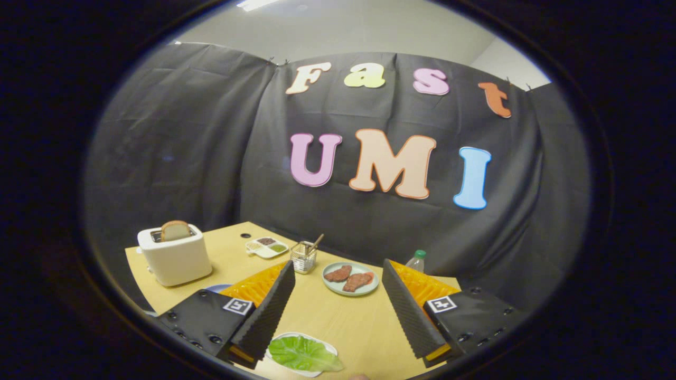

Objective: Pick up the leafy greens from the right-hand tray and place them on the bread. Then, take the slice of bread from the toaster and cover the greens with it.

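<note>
Gripper view looks down along the tongs [338, 311] onto a pale wooden desk [343, 322] set against a black cloth wall. Both fingers [269, 311] are spread wide apart with bare desk between them, gripping nothing. Just beside the left finger, at the desk's near edge, lies a white tray [325, 347] holding a leaf of leafy greens [303, 353]; the leaf touches neither finger. Beyond the fingers, toward the middle of the desk, sits a pale green plate [350, 291] carrying two reddish-brown slices of meat [348, 277]. Near the far left corner stands a white toaster [175, 257] with a slice of bread [175, 230] sticking upright out of its slot. Toward the far edge rest a small divided dish [266, 247] with dark and green fillings and, just beside it, a wire holder [304, 257] with utensils standing in it. A clear bottle with a green cap [417, 260] stands at the far right edge, beyond the right finger.
</note>
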`<state>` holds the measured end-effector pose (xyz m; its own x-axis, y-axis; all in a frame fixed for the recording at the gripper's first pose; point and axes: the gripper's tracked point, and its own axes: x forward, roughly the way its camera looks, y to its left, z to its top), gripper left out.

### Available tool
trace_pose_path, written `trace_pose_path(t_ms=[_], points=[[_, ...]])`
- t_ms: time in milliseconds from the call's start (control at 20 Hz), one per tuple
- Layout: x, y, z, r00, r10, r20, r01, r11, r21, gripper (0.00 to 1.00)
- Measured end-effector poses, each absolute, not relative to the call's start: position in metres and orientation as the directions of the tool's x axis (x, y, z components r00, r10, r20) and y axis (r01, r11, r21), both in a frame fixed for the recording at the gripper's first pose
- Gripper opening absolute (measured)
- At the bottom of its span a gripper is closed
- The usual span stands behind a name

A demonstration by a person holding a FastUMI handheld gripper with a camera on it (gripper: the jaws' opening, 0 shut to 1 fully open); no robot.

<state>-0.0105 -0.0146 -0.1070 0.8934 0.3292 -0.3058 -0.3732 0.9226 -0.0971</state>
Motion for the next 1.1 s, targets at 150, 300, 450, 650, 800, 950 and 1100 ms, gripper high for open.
trace_pose_path(t_ms=[150,300,450,650,800,950,1100], points=[[-0.014,-0.014,-0.128,0.853,0.374,-0.363,-0.440,0.890,-0.117,1.00],[-0.018,-0.011,-0.150,0.810,0.417,-0.412,-0.503,0.856,-0.124,1.00],[-0.023,-0.004,-0.172,0.760,0.457,-0.462,-0.558,0.823,-0.103,1.00],[-0.033,0.004,-0.203,0.691,0.491,-0.530,-0.624,0.776,-0.095,1.00],[-0.043,0.008,-0.231,0.626,0.507,-0.593,-0.669,0.739,-0.074,1.00],[-0.053,0.010,-0.257,0.565,0.521,-0.640,-0.706,0.707,-0.047,1.00],[-0.059,0.011,-0.284,0.504,0.524,-0.687,-0.740,0.672,-0.030,1.00]])
